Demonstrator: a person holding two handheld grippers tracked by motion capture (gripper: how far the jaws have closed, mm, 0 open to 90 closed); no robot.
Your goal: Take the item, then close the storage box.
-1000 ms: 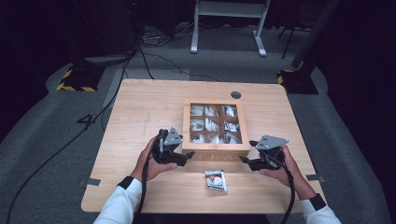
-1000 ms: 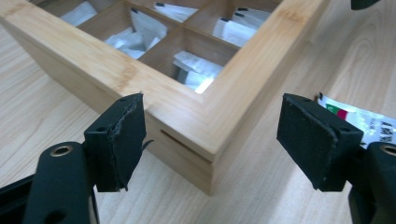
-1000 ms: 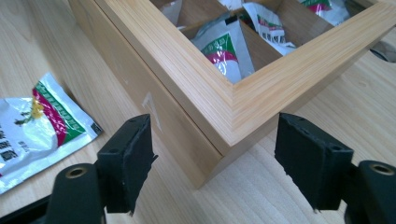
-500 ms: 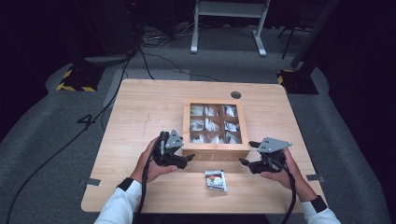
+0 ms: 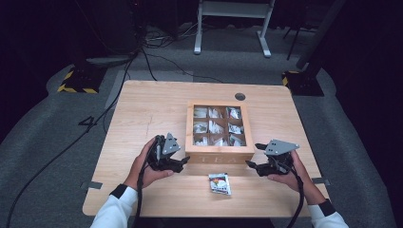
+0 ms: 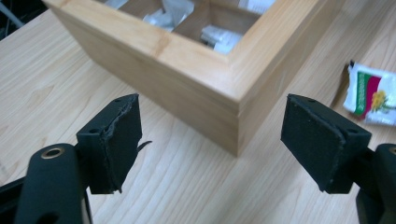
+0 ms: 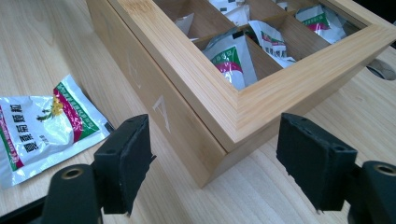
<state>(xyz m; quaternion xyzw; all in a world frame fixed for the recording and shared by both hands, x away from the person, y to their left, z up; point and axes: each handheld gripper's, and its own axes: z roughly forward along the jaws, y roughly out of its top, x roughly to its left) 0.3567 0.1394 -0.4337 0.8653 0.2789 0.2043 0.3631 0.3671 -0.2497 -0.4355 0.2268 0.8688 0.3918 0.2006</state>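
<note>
A wooden tea box (image 5: pixel 218 155) marked TEA stands mid-table, its framed lid down, and sachets show in its compartments. One white, green and red sachet (image 5: pixel 220 183) lies loose on the table in front of it. My left gripper (image 5: pixel 183 164) is by the box's front left corner (image 6: pixel 196 79), open, with bare table between its pads (image 6: pixel 119 140). My right gripper (image 5: pixel 251 165) is by the front right corner (image 7: pixel 261 107), also open and holding nothing. The loose sachet appears at the right in the left gripper view (image 6: pixel 373 93) and at the left in the right gripper view (image 7: pixel 37 126).
The wooden table (image 5: pixel 142 114) has a round cable hole (image 5: pixel 240 96) behind the box. Cables trail from both grippers toward the near edge. Dark floor, more cables and a white stand's legs (image 5: pixel 233 28) lie beyond the table.
Barely anything: the left gripper has shifted slightly by the box's corner. The right gripper, the box and the loose sachet are where they were.
</note>
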